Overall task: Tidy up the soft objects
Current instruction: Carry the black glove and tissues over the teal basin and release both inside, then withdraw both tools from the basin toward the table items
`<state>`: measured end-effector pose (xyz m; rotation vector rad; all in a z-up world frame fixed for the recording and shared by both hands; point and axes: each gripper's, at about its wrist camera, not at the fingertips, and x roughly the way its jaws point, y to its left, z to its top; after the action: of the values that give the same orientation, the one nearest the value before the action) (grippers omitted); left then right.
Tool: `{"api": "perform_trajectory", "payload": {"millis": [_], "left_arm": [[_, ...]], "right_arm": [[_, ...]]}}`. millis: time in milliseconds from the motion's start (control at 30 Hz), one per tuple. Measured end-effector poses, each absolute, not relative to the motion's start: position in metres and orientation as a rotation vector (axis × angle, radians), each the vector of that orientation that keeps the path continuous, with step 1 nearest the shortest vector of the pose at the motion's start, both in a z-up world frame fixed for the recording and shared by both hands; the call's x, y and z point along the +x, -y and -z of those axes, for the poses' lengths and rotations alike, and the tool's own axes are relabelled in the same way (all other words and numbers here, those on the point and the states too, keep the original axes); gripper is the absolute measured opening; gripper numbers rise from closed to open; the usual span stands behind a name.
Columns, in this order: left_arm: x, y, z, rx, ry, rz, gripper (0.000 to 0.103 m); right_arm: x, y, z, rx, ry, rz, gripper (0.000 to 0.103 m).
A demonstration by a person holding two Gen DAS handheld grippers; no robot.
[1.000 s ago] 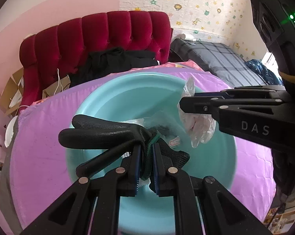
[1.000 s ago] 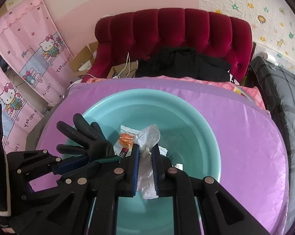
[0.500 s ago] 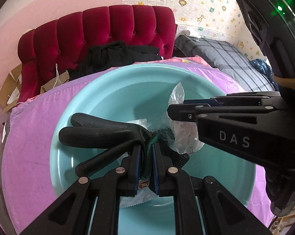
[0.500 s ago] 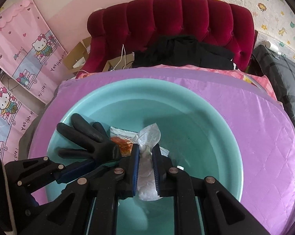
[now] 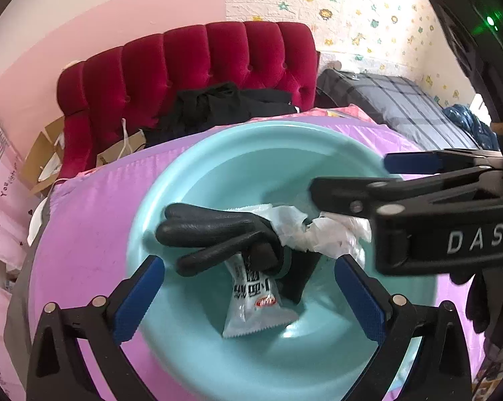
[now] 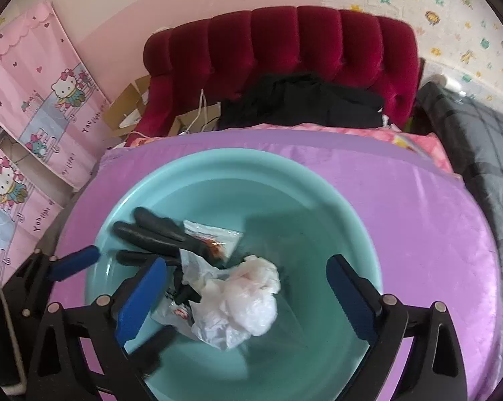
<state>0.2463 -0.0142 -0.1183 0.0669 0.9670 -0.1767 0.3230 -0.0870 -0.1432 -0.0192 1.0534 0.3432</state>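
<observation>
Both the left gripper and right gripper have just been opening and stand wide with nothing pinched, evidently to release the black glove and crumpled plastic bag into the teal basin, the apparent collection point.

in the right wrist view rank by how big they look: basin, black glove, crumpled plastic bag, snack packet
1. basin, by far
2. plastic bag and black glove: look alike, bag nearer the camera, so unranked
3. snack packet, partly covered
</observation>
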Motion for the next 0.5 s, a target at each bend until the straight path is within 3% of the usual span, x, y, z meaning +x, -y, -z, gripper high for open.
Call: {"api": "perform_trajectory", "payload": {"millis": [500], "left_arm": [[0.177, 0.006, 0.090, 0.063, -0.937, 0.137, 0.103]], "right_arm": [[0.258, 0.106, 0.110, -0.081, -1.008, -0.320, 0.103]]}}
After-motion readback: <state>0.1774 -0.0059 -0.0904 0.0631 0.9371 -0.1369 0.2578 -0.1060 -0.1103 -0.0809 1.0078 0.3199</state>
